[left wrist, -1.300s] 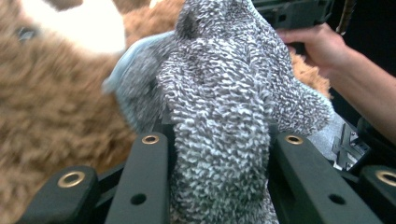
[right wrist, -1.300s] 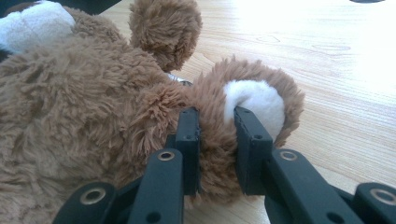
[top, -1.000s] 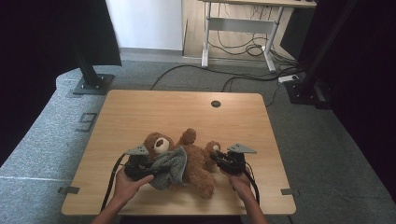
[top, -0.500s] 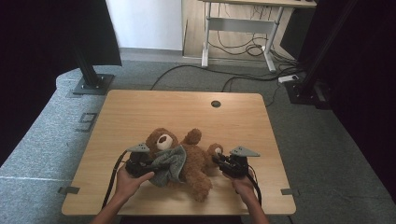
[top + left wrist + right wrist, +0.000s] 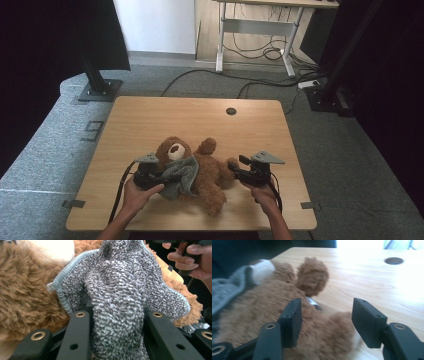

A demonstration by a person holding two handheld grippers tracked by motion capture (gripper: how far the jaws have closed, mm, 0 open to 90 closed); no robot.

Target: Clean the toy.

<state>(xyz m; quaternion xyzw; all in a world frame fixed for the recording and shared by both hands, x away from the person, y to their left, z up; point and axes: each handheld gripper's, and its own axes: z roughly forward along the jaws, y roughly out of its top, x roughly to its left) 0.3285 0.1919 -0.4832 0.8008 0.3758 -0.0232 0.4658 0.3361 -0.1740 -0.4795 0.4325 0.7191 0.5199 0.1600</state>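
From the high view, a brown teddy bear (image 5: 205, 170) lies on its back on the near half of the wooden table (image 5: 150, 120), head toward the far left, with a grey cloth (image 5: 181, 176) draped over its left side. The left gripper (image 5: 162, 176) comes in from the near left, held in a hand (image 5: 137, 192), and its tip is buried in the cloth. The right gripper (image 5: 234, 172) sits just to the right of the bear, its tip at the bear's paw, with the grey three-cornered plate on top.

In the left gripper view, the cloth (image 5: 120, 302) (a nubbly grey weave with a pale blue hem) is bunched between the two black jaws, which are clenched on a thick fold of it. Brown fur of the bear (image 5: 22, 297) lies to the left and behind the cloth. The other hand (image 5: 192, 260) shows far right.

In the right gripper view, the right gripper (image 5: 325, 317) has just been opening: its jaws stand apart, released, with the bear's paw (image 5: 332, 332) lying between them and neither pad pressing it. Farther off, another paw (image 5: 312, 276) sticks up, the cloth (image 5: 227, 292) lies at the left, and a round hole (image 5: 393, 260) marks the table's far side.
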